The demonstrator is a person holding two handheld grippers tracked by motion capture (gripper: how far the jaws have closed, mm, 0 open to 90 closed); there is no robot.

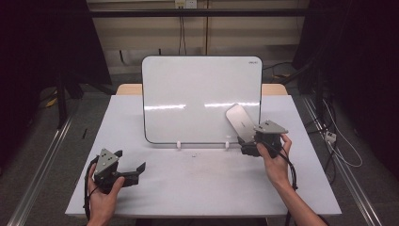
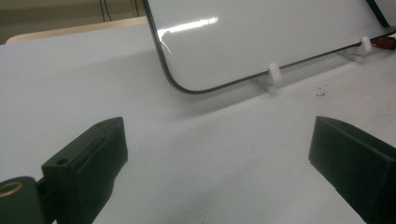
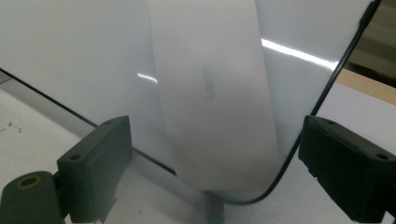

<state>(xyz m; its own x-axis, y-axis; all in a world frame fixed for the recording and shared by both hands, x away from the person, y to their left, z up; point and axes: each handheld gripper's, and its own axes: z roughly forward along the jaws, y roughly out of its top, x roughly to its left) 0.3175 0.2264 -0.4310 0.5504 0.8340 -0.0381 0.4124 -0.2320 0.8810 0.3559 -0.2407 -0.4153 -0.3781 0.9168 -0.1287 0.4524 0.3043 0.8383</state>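
A: Why does your right gripper [image 1: 251, 141] stand wide open, holding nothing?

B: The pale eraser [image 3: 215, 98] just ahead, between your jaws, leans on the whiteboard [image 1: 188, 89] by itself. Your left gripper [image 1: 129, 172] waits open, empty.

So we've got a flat, pale grey eraser [image 1: 240, 121] with rounded corners, sitting tilted against the lower right part of the whiteboard [image 1: 188, 94]. It's right in front of the right tool [image 1: 248, 147], between its spread jaws but not touched by them. The whiteboard stands upright, wiped clean, on little white feet [image 2: 274, 74].
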